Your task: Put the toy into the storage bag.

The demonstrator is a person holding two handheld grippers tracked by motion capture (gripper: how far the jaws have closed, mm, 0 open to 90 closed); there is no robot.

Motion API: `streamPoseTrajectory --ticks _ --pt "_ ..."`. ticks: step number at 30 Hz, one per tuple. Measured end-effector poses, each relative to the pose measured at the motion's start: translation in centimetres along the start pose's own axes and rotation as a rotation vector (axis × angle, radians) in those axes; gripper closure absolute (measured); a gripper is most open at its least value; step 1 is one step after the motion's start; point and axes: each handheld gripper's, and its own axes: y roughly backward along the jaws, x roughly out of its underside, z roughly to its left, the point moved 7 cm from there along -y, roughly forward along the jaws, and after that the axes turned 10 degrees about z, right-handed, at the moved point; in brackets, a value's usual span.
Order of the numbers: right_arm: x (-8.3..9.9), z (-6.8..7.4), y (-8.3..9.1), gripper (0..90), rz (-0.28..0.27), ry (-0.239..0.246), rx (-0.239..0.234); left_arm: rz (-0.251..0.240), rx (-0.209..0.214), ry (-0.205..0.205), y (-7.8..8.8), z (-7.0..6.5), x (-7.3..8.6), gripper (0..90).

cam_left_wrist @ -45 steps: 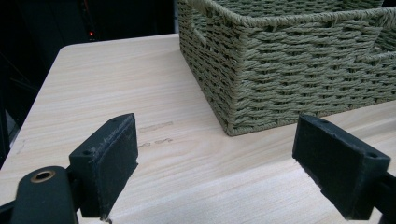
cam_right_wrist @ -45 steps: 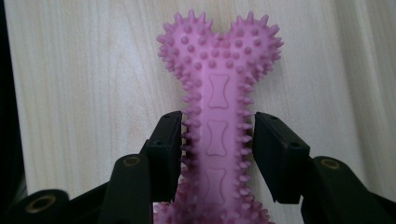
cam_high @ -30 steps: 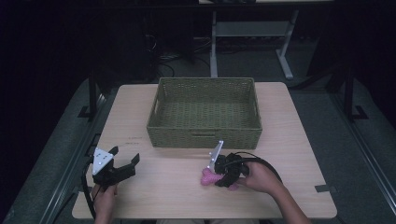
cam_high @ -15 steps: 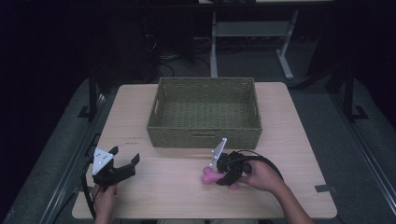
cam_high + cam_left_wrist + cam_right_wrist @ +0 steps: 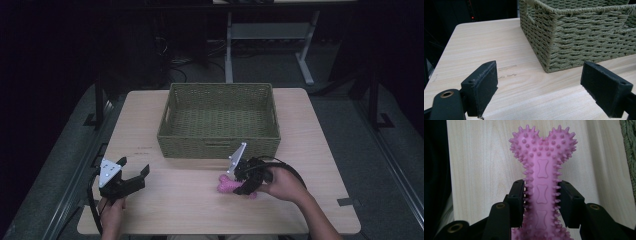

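Observation:
A pink spiked bone toy (image 5: 543,167) lies lengthwise between the black jaws of my right gripper (image 5: 542,201), which is shut on its shaft. In the high view that bone toy (image 5: 227,184) sits just above the table in front of the basket, with the right gripper (image 5: 242,187) around it and a hand behind. My left gripper (image 5: 136,172) rests near the table's front left, open. Between the wide-apart jaws of the left gripper (image 5: 539,86) there is only bare tabletop.
A green woven basket (image 5: 220,140) stands at the middle back of the light wooden table (image 5: 310,135); its corner (image 5: 549,60) is close ahead of the left gripper. Dark floor and desk legs lie beyond the table.
The right gripper with the pink bone has shifted slightly, its grey plate tilting a little. The left gripper has kept still.

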Motion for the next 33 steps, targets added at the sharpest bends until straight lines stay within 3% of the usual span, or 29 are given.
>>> streamPoseTrajectory --ticks 33 --pt "0.2 -0.8 4.2 58.0 -0.052 -0.004 0.014 0.001 0.0 0.0 0.0 0.0 0.0 13.7"
